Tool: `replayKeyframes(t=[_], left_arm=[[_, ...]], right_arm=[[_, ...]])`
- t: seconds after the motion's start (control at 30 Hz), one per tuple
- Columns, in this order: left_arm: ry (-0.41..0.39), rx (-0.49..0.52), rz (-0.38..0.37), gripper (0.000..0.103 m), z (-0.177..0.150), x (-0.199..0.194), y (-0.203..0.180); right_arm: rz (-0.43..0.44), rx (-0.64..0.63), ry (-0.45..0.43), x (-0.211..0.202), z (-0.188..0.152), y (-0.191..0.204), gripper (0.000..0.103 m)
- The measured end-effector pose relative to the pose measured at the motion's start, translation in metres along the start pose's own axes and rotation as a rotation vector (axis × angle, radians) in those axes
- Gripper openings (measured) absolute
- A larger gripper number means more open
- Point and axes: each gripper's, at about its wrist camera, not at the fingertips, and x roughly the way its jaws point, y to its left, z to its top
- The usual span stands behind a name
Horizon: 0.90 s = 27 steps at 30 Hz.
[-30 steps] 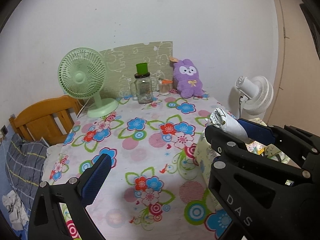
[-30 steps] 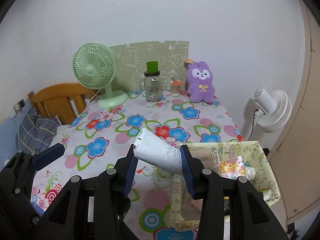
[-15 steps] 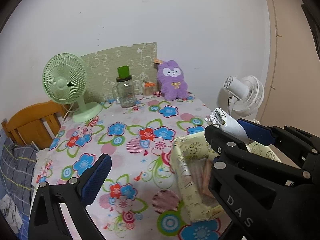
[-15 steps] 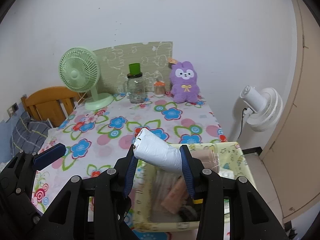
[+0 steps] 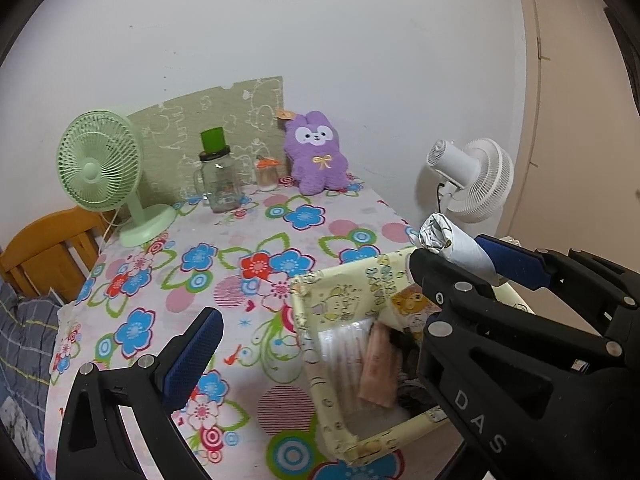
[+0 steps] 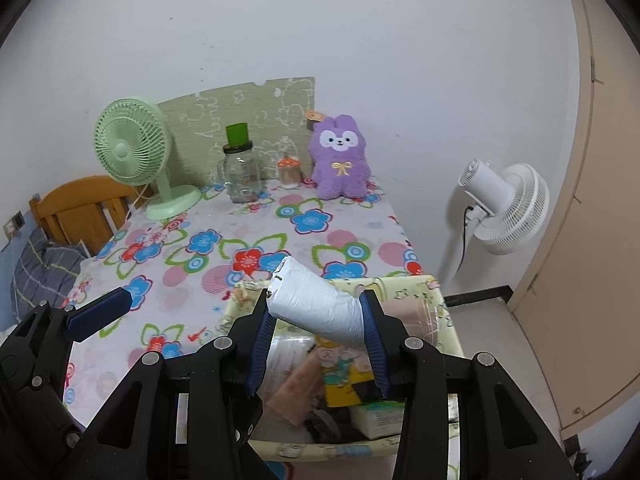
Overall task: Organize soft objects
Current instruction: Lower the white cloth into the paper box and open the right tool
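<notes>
Right gripper is clamped on a white roll, blue pads pressing both sides; the roll tilts up and away from the jaws. Directly below the held roll sits the yellow bin, already holding packets (contents partly blurred). Left gripper shows only one blue finger, nothing against it; the other is hidden behind the right gripper, so its state cannot be told. Beyond both tools on the floral table: purple plush, green fan, jar.
</notes>
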Motion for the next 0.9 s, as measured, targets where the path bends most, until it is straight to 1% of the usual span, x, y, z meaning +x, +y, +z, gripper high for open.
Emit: replayKeyframes(t=[0.27, 0.47, 0.6, 0.63, 0.67, 0.7, 0.77, 0.87, 0.9], left_arm=[[0.037, 0.04, -0.009, 0.102, -0.002, 0.016, -0.021], [0.067, 0.054, 0.005, 0.102, -0.007, 0.025, -0.025], [0.084, 0.057, 0.011, 0.102, -0.01, 0.03, -0.027], [0.086, 0.06, 0.013, 0.102, -0.01, 0.03, -0.028], [0.086, 0.064, 0.011, 0.102, -0.011, 0.03, -0.028], [0.086, 0.066, 0.009, 0.102, -0.011, 0.03, -0.029], [0.08, 0.07, 0.01, 0.102, -0.01, 0.028, -0.029], [0.074, 0.067, 0.011, 0.102, -0.009, 0.026, -0.028], [0.072, 0.065, 0.01, 0.102, -0.008, 0.025, -0.028]], right_arm=[[-0.009, 0.044, 0.037, 0.011, -0.01, -0.025, 0.046], [0.007, 0.056, 0.063, 0.021, -0.018, -0.03, 0.046], [-0.002, 0.068, 0.078, 0.025, -0.022, -0.032, 0.05], [-0.007, 0.068, 0.081, 0.026, -0.023, -0.032, 0.053], [-0.011, 0.069, 0.082, 0.027, -0.022, -0.032, 0.059], [-0.012, 0.071, 0.082, 0.027, -0.022, -0.032, 0.063], [-0.006, 0.079, 0.073, 0.026, -0.023, -0.033, 0.073], [-0.017, 0.082, 0.062, 0.022, -0.022, -0.034, 0.082], [-0.021, 0.081, 0.057, 0.02, -0.021, -0.033, 0.083]])
